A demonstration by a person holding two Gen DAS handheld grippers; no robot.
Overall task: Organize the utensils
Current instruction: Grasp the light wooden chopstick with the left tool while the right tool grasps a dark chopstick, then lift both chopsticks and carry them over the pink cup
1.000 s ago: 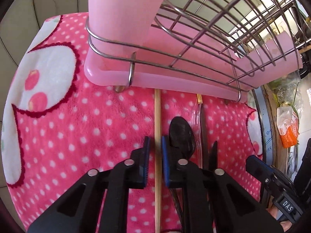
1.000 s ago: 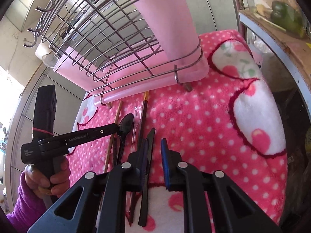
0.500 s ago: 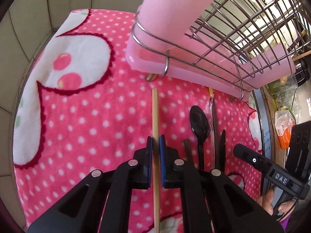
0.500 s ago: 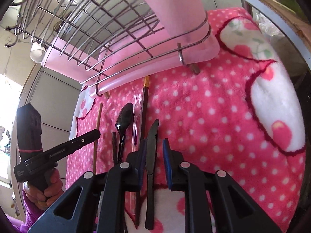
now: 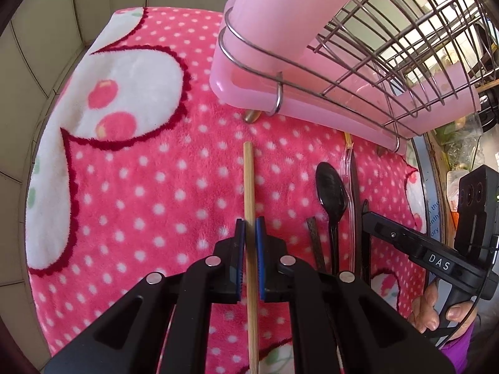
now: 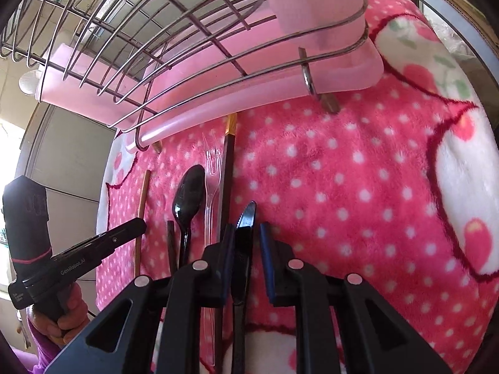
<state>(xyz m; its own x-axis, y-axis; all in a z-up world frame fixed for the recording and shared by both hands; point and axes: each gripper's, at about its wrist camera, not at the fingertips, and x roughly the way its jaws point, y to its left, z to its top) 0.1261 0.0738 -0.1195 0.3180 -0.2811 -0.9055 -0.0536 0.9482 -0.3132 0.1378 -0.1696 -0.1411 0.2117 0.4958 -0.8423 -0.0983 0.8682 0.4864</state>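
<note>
My left gripper is shut on a light wooden chopstick that lies lengthwise on the pink dotted blanket. To its right lie a dark chopstick, a black spoon, a clear plastic fork and another dark chopstick. My right gripper is open, its jaws either side of a black plastic knife on the blanket. In the right wrist view the spoon, clear fork, gold-tipped dark chopstick and wooden chopstick lie to the knife's left.
A wire dish rack over a pink drip tray stands just beyond the utensils, with a pink utensil holder at its corner. A tiled wall is at the left and a shelf edge at the right.
My left gripper has closed on the wooden chopstick and drawn back from the rack. My right gripper has shifted so the black knife lies between its jaws.
</note>
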